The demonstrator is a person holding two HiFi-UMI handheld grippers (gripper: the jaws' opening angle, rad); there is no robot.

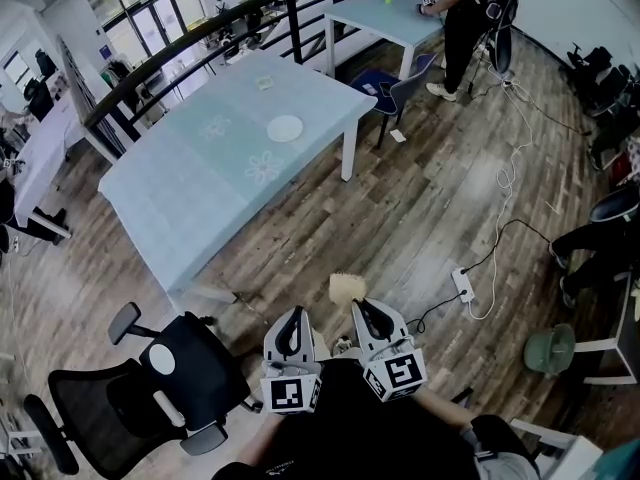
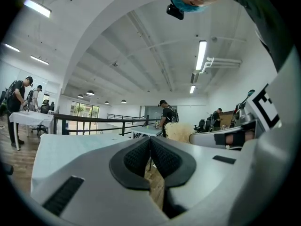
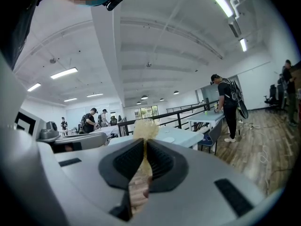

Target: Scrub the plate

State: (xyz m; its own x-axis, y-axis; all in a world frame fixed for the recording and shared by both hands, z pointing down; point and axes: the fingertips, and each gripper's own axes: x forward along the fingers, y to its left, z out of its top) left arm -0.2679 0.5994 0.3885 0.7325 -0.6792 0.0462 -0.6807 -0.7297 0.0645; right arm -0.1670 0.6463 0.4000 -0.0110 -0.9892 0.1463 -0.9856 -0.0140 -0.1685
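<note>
White round plate point(image 1: 285, 128) lay on the pale blue rectangular table point(image 1: 200, 188), toward the table's far edge and well apart from both grippers. Nothing touched it.

The left gripper point(image 1: 293, 318) and the right gripper point(image 1: 362, 308) were held side by side, low and close to the person's body, over the wooden plank floor point(image 1: 420, 208), with their tips pointing toward the table. In the left gripper view the left gripper point(image 2: 150, 147) had its black ribbed pads pressed together at the tips, with nothing between them. In the right gripper view the right gripper point(image 3: 143, 149) had its pads closed on the thin stem of a straw-coloured bristly scrubber point(image 3: 145, 128), whose fluffy head stood just past the jaw tips. The head view showed that same scrubber point(image 1: 347, 288) sticking out ahead of the right gripper, and the left gripper view caught it point(image 2: 178, 132) just to the side.

A black office chair point(image 1: 170, 378) stood on the person's left, near the table's near corner. A white power strip point(image 1: 463, 285) lay on the floor to the right. At a second pale table point(image 1: 385, 13) farther off, a person in dark clothes point(image 1: 470, 8) stood.
</note>
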